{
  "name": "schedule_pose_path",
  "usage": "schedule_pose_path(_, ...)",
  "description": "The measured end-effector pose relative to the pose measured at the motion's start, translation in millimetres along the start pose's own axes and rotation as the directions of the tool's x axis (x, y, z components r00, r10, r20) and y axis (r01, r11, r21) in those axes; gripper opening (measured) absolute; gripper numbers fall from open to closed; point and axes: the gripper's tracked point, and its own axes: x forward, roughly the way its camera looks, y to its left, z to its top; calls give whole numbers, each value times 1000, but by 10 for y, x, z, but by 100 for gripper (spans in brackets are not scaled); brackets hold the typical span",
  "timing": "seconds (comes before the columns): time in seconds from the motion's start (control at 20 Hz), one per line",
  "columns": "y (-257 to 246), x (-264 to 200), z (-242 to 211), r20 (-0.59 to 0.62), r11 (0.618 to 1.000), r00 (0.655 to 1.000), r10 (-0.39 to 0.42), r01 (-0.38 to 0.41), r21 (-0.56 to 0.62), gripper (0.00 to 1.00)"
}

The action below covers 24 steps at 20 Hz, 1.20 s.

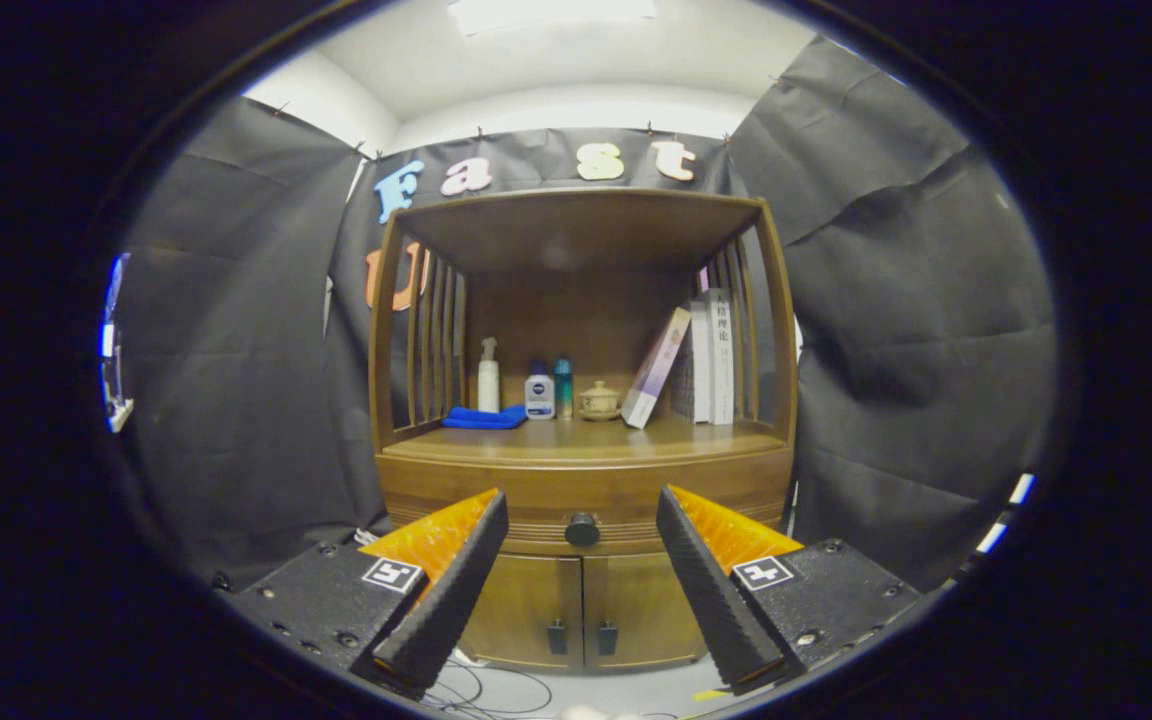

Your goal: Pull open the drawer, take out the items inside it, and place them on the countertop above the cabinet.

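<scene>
Facing a wooden cabinet [586, 470] head-on, the gripper [582, 520] hangs with its 2 fingers spread wide, grasping nothing and touching nothing. Its left finger [451, 590] and right finger [711, 585] angle in toward each other, and the gap between their tips frames the dark round knob [582, 529] of the drawer [586, 515], which sits shut in the cabinet's front, beyond the tips and clear of them. What lies inside the drawer cannot be seen. From the level view, the gripper is held about at the height of the drawer, pointing straight forward.

Across the countertop [586, 440] above the drawer, from left to right: a folded blue cloth [484, 417] lies near the left slatted side; a white pump bottle [488, 377] stands just behind it; a white bottle with a dark cap [539, 392] and a slim teal bottle [563, 387] stand side by side; a small lidded cup on a saucer [599, 401] sits near the middle; a thin book [656, 368] leans to the right against upright books [713, 357] by the right slats. A wooden top [586, 215] roofs the shelf space.

Below the drawer, 2 cabinet doors [581, 610] stand closed, each with a small dark pull where they meet. Thin cables [481, 690] trail on the pale floor beneath the left finger. Black cloth [236, 350] walls the booth on both sides.
</scene>
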Motion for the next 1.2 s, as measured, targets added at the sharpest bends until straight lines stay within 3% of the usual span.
schedule_pose_path(0.5,-66,1123,-526,-3,997,998,-66,66,-46,98)
schedule_pose_path(0.75,-83,1570,-905,-74,995,994,-79,74,-63,98)
schedule_pose_path(1.2,-115,1872,-1085,-121,996,989,-82,80,-28,61)
